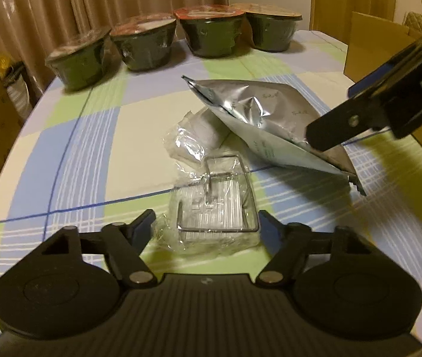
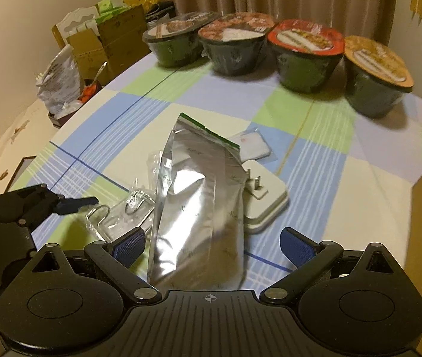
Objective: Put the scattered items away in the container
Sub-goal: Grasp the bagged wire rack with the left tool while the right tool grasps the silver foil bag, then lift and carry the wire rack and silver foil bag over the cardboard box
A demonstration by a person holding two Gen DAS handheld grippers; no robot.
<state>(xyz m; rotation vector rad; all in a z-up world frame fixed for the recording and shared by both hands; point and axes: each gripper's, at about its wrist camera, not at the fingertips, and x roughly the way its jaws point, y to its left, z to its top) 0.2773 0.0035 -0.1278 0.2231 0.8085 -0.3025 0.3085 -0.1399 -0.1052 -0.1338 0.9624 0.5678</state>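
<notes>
- Between my left gripper (image 1: 206,226) fingers, spread wide and gripping nothing, a clear plastic packet with metal hooks (image 1: 215,205) is lying on the checked tablecloth (image 1: 91,148).
- My right gripper (image 2: 212,245) is gaping wide around the near end of a silver foil pouch (image 2: 199,208); whether its pads are touching the pouch, I cannot tell.
- At 2 o'clock, a white plug adapter (image 2: 266,199) is sitting beside the pouch.
- At 12 o'clock, four sealed bowls (image 2: 306,59) are standing in a row.

Home dining room: checked tablecloth (image 1: 97,136), curtains (image 1: 62,0) (cardboard boxes (image 2: 103,44) behind).
</notes>
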